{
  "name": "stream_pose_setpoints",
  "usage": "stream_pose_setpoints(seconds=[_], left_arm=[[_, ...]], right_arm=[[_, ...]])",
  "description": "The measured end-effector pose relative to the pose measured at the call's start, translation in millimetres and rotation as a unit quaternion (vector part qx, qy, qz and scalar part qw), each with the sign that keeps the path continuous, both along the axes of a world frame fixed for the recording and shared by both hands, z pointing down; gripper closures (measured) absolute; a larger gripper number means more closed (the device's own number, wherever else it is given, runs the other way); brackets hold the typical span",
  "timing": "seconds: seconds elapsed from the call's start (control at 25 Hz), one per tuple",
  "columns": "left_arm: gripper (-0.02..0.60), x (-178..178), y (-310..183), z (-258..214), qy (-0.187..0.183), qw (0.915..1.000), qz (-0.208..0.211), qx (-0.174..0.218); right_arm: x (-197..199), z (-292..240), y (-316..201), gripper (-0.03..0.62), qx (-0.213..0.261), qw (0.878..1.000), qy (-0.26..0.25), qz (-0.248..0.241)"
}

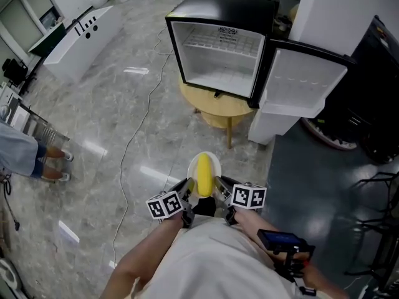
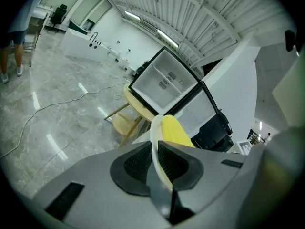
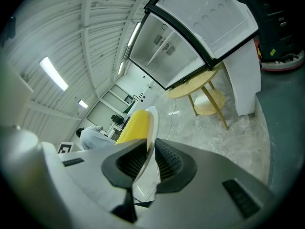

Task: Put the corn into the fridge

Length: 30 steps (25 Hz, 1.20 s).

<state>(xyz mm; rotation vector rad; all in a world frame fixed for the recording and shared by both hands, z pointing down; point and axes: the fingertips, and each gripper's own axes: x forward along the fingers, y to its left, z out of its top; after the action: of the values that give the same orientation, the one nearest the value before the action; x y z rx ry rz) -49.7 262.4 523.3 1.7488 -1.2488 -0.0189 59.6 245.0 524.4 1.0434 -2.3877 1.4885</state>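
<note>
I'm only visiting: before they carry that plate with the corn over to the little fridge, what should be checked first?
1. Left claw shut on the plate rim: ok.
2. Right claw shut on the opposite rim: ok.
3. Corn lying along the plate's middle: ok.
4. Plate held level: cannot tell.
5. Fridge door swung open, inside looks empty: ok.
6. Floor cable lies left of the straight path: probably ok.

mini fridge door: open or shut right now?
Open. The black mini fridge has its white-lined door swung wide to one side; its white interior and wire shelf face the head view.
</note>
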Motion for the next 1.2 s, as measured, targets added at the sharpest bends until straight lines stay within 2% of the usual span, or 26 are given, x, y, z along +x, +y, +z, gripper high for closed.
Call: stream_pose_setpoints(seconds=[0.32,0.72,1.2], left_arm=[[0.532,9,-38,-2,0.0,0.9998,0.021,-0.003],[0.532,36,-94,2,0.005,0.998,0.063,-0.008],[0.532,31,-156,6,0.004,0.9969,0.078,-0.012]], right_arm=[[8,-6,-33,0.537,0.001,1.0,0.001,0.013],[36,1,-79,0.537,-0.011,0.998,0.011,0.057],[30,4,-138,0.537,-0.013,0.998,0.013,0.067]])
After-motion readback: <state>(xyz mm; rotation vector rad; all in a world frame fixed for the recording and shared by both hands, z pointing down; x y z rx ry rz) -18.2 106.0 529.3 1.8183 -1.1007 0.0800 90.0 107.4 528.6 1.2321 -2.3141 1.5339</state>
